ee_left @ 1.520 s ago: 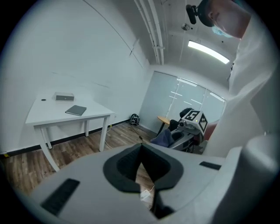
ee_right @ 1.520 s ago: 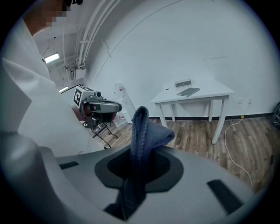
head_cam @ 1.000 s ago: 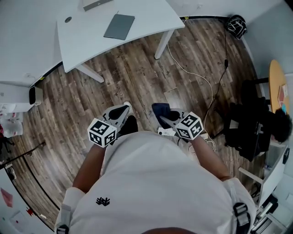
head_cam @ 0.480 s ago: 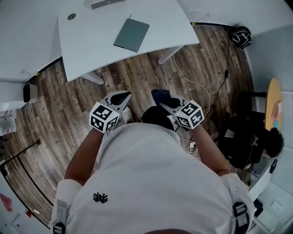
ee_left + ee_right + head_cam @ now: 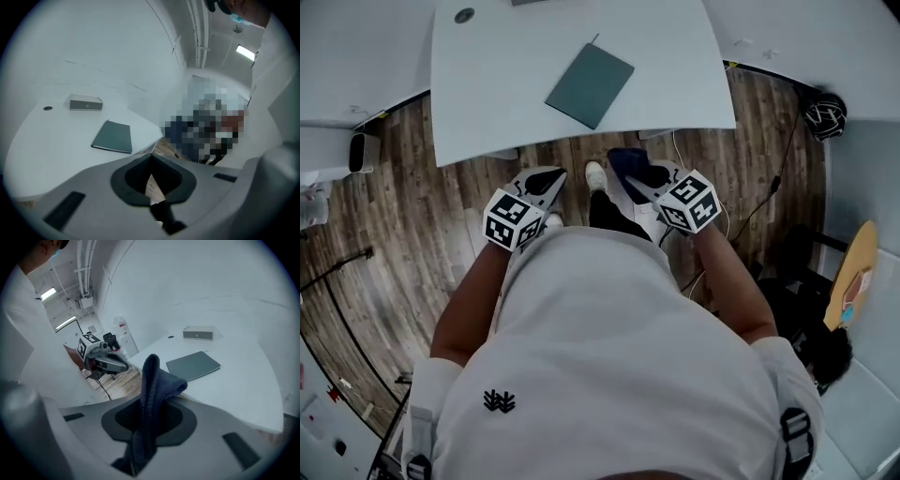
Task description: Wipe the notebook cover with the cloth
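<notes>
- Left tongs (image 5: 548,178): held low in front of the person, short of the surface's (image 5: 506,103) near edge; the jaws were closed together with nothing between them (image 5: 151,174).
- Right tongs (image 5: 639,178): held beside the left, also just short of the near edge; the jaws were clamped on the cloth (image 5: 152,390).
- Cloth (image 5: 628,165): dark blue and bunched, it stood up out of the right tongs and folded over at the top, apart from the notebook.
- Notebook (image 5: 590,84): dark green and closed, it lay flat on the white surface, turned at an angle to the near edge and well ahead of both tongs; both gripper views showed it (image 5: 112,137) (image 5: 193,365).
- Box (image 5: 86,102): small and grey, it sat on the surface beyond the notebook, well apart from it (image 5: 198,333).
- Hole (image 5: 465,15): a round dark opening in the surface, towards the far left corner.
- Floor (image 5: 412,216): wood planks, visible below the surface and around the person.
</notes>
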Demonstrator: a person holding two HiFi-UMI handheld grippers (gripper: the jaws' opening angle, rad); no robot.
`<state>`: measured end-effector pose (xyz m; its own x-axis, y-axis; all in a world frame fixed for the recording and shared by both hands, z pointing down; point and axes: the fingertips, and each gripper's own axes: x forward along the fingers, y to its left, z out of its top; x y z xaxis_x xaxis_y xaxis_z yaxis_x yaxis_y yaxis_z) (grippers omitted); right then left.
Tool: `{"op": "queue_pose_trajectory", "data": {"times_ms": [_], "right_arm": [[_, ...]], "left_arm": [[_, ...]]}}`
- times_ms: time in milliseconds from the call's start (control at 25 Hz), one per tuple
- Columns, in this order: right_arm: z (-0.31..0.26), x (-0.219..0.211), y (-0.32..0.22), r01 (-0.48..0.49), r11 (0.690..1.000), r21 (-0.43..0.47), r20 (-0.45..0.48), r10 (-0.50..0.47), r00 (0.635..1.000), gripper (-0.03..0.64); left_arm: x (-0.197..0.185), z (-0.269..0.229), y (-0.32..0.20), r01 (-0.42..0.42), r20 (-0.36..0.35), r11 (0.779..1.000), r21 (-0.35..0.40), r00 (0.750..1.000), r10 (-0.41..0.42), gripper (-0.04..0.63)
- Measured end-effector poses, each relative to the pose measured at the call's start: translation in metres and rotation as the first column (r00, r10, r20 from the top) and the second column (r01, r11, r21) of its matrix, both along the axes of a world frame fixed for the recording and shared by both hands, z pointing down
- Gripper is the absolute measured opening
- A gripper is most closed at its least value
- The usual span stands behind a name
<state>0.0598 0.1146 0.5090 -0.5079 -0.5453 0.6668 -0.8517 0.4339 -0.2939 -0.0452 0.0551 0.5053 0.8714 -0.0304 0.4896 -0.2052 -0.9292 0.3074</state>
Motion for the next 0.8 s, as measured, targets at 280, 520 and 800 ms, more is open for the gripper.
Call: {"op": "queue_pose_trajectory", "data": {"times_ms": [280, 520, 800], "right_arm": [[0.027, 0.038, -0.083, 0.216, 0.975, -0.053, -0.002, -0.217, 0.976, 0.064], [0.053, 0.038, -0.126, 0.358, 0.928, -0.100, 0.035, -0.356, 0.934, 0.064], [0.080, 0.015, -0.156, 0.447, 0.880, -0.159, 0.030, -0.448, 0.894, 0.064]], "left_arm": [[0.046, 0.031, -0.057, 0.138, 0.078, 0.990, 0.008, 0.987, -0.138, 0.006], [0.070, 0.059, -0.087, 0.222, 0.162, 0.974, 0.038, 0.961, -0.226, 0.006], [0.083, 0.091, -0.105, 0.214, 0.229, 0.976, 0.036, 0.949, -0.217, 0.006]]}}
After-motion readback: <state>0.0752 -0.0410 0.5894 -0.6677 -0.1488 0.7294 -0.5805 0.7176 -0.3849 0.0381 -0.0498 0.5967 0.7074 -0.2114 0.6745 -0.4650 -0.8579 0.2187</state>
